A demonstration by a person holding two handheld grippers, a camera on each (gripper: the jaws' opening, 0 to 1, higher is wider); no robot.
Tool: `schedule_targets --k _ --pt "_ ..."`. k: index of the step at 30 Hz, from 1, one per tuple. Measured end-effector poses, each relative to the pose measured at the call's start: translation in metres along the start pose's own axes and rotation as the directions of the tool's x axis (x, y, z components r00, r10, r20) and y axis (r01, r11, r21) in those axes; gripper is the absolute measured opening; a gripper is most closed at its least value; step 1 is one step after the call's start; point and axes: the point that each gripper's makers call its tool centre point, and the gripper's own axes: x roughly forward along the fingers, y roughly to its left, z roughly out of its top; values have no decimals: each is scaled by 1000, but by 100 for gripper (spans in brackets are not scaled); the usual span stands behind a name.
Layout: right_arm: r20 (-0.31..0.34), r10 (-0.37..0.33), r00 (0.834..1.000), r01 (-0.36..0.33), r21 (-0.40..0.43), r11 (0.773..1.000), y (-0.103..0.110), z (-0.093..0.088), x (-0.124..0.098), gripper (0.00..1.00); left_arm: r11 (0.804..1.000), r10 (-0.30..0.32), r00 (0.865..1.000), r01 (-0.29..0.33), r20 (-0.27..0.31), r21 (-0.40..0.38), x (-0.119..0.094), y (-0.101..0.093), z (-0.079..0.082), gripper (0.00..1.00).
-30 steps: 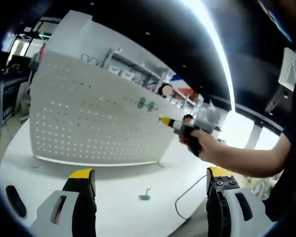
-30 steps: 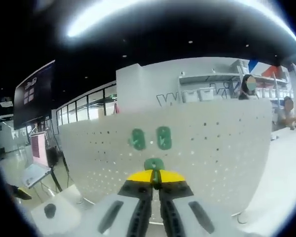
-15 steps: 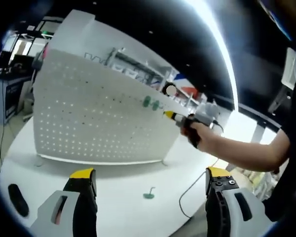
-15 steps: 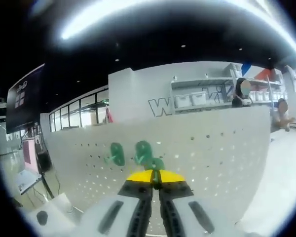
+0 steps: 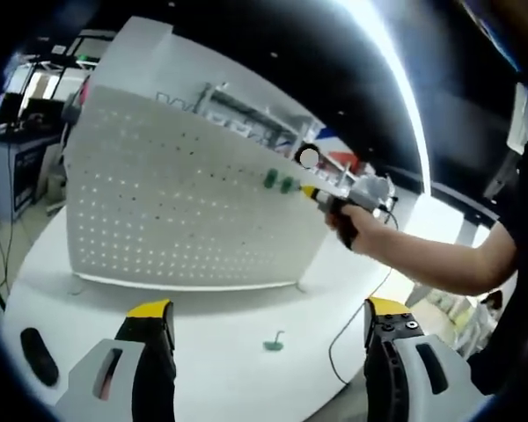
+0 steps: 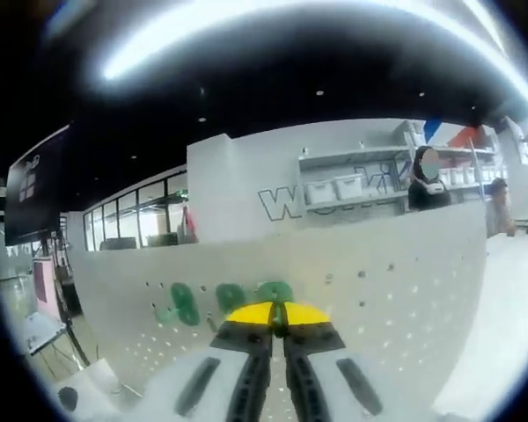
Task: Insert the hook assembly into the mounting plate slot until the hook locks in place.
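White pegboard [image 5: 176, 211] stands upright on the counter [image 5: 220, 343], two green hooks [image 5: 279, 182] already mounted near its upper right corner. The right gripper [image 6: 277, 309], jaws pressed together on a third green hook [image 6: 274, 291], holds it at the board beside them. The left gripper [image 5: 262, 318] hovers spread above the counter's near edge, where a spare hook [image 5: 274, 343] lies.

left view far, right view close, both facing pegboard [image 5: 185, 211]
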Motion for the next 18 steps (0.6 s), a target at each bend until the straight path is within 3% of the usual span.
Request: schedule_targets --k 18 --pt "83 -3 997 0 33 999 -6 6 3 1 1000 -3 1000 3 -19 -22 8 1 -5 89"
